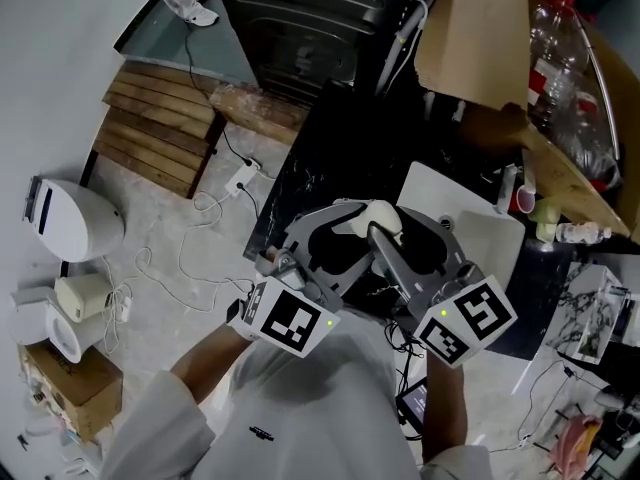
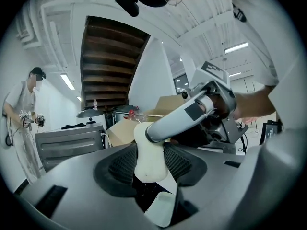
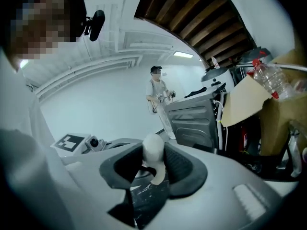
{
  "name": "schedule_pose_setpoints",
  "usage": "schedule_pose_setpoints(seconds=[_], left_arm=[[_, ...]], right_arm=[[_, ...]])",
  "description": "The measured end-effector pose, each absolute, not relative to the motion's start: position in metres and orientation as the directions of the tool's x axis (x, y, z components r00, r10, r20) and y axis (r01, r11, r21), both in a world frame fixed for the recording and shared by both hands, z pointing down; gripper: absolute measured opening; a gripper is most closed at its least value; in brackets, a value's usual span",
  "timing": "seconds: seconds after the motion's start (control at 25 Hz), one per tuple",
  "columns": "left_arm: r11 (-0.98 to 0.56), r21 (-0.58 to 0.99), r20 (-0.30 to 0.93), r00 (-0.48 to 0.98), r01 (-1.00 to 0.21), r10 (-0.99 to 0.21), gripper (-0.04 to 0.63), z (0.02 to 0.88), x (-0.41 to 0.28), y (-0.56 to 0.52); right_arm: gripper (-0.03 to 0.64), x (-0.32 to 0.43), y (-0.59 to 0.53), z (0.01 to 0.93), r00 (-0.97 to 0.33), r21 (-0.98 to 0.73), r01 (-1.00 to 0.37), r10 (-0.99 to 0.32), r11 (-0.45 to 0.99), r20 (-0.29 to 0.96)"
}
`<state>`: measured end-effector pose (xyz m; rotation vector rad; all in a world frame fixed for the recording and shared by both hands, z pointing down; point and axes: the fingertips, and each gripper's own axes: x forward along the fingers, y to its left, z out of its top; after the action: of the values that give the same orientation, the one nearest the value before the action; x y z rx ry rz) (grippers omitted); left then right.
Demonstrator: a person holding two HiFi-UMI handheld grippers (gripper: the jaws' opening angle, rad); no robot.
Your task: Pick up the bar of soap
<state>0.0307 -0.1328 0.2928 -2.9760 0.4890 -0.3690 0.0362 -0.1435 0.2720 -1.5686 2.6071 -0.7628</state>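
We see the bar of soap (image 1: 372, 218) (image 2: 150, 152) (image 3: 154, 158), cream-white, smooth and rounded with a slight waist. It stands on end, lifted above the dark marbled worktop (image 1: 330, 158), and is pinched between the jaws of the left gripper (image 2: 151, 163) and the right gripper (image 3: 153, 166).

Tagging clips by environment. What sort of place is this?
Probably a workshop or lab hall, not a home. A wooden pallet lies on the bare floor, a cardboard box holds plastic bottles, and a second person stands in the background, apparently also holding tools.
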Motion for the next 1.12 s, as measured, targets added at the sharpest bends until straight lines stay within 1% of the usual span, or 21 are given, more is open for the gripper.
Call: schedule_pose_setpoints(seconds=[0.08, 0.4, 0.64, 0.84, 0.96, 1.12], left_arm=[[-0.938, -0.164, 0.229, 0.913, -0.305, -0.337, 0.186, 0.295, 0.031, -0.133], [-0.936, -0.182, 0.241, 0.909, -0.302, -0.34, 0.199, 0.297, 0.028, -0.134], [-0.944, -0.158, 0.256, 0.911, -0.291, -0.324, 0.202, 0.3, 0.025, -0.138], [-0.945, -0.102, 0.202, 0.924, -0.311, -0.326, 0.186, 0.29, 0.017, -0.142], [-0.942, -0.102, 0.192, 0.923, -0.32, -0.334, 0.183, 0.287, 0.013, -0.147], [-0.938, -0.089, 0.169, 0.923, -0.335, -0.346, 0.179, 0.279, 0.008, -0.151]], right_arm=[[0.15, 0.035, -0.143, 0.274, -0.494, -0.392, -0.838, -0.833, 0.38, 0.248], [0.147, 0.028, -0.142, 0.271, -0.514, -0.371, -0.834, -0.818, 0.407, 0.259], [0.146, 0.02, -0.144, 0.27, -0.535, -0.353, -0.829, -0.798, 0.433, 0.277], [0.149, 0.012, -0.147, 0.261, -0.549, -0.321, -0.826, -0.789, 0.463, 0.275], [0.149, 0.009, -0.152, 0.257, -0.551, -0.306, -0.828, -0.786, 0.471, 0.281], [0.153, 0.005, -0.155, 0.248, -0.544, -0.307, -0.829, -0.801, 0.468, 0.249]])
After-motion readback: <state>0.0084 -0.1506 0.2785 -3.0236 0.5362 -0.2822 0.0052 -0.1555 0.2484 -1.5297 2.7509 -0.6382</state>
